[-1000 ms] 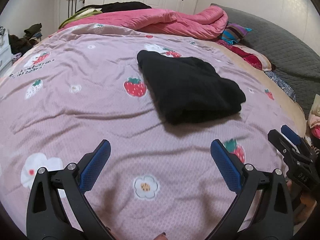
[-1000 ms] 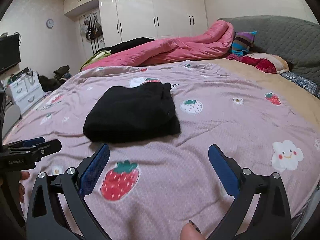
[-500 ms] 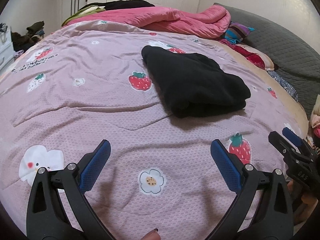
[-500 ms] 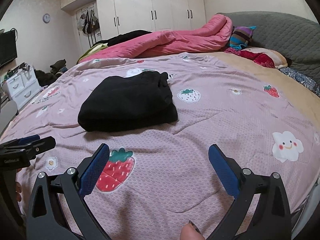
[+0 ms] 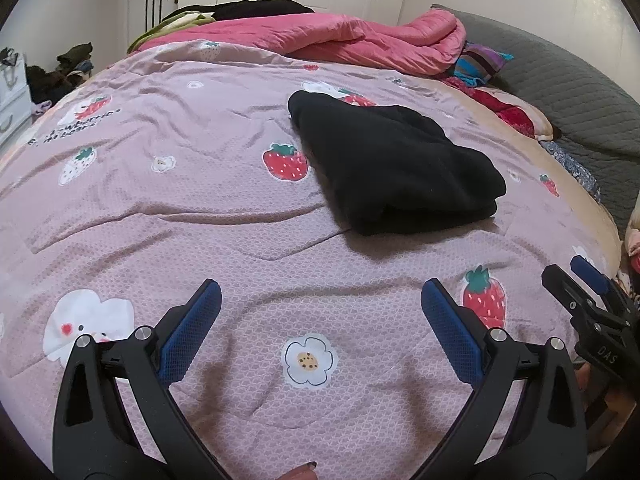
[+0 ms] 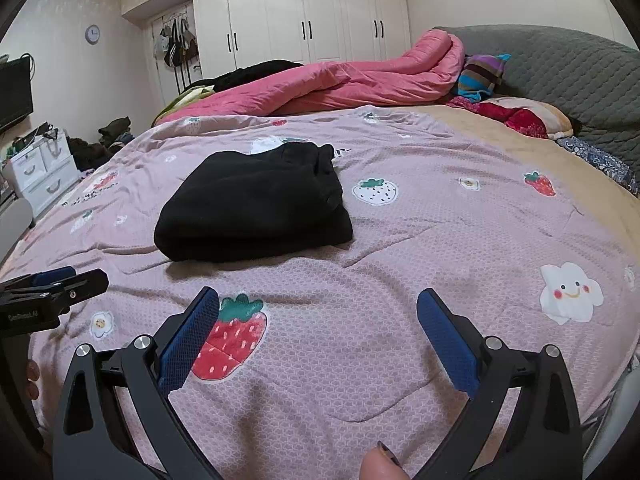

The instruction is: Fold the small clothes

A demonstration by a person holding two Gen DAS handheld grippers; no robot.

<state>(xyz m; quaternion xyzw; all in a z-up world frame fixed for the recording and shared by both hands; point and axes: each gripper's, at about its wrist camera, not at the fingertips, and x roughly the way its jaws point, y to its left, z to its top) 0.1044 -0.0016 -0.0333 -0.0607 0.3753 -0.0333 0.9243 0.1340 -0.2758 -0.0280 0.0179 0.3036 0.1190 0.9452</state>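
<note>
Jaws of both grippers gape empty near the folded black garment; only the right view shows a wall clock.

Both wrist cams low over the bedspread, facing the wardrobe wall; left view from left of the folded black garment, right view from its right, similar standoff, overlapped on garment, pink duvet, each other's gripper at frame edge.

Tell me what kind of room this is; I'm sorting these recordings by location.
A bedroom, most likely: a bed under a strawberry-print cover, a rolled pink quilt at the far end, and a white built-in wardrobe behind.
</note>
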